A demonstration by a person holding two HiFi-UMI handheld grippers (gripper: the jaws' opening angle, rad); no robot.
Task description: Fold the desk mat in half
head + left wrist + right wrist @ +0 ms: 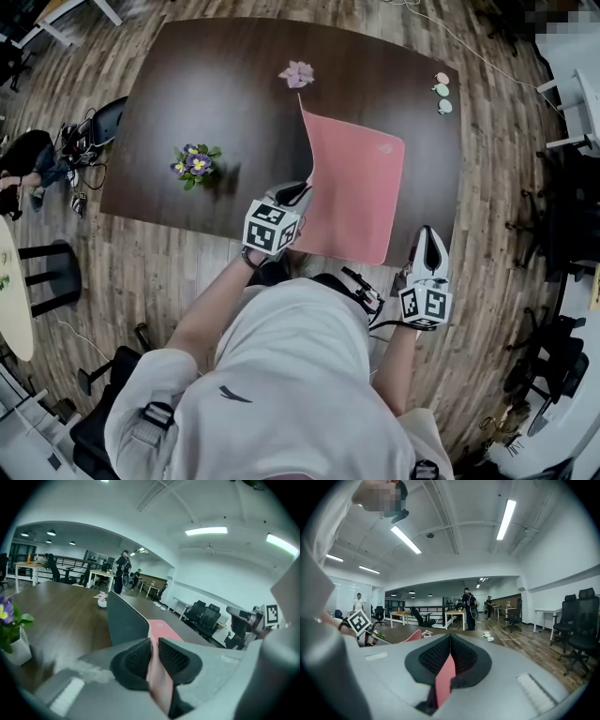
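Note:
The pink desk mat (361,192) lies on the right half of the dark wooden table (216,84). Its left side is lifted and stands up, showing the dark underside (123,620). My left gripper (300,193) is shut on the mat's near left edge, and pink material shows between its pads (140,660). My right gripper (428,232) sits beyond the table's near edge at the mat's near right corner. In the right gripper view a strip of pink mat (445,677) is pinched between the jaws of the right gripper (450,639).
A potted purple flower (194,162) stands left of the mat. A pink paper flower (297,73) lies at the table's far side, and three small round pieces (442,92) sit at its far right corner. Office chairs and desks surround the table on the wooden floor.

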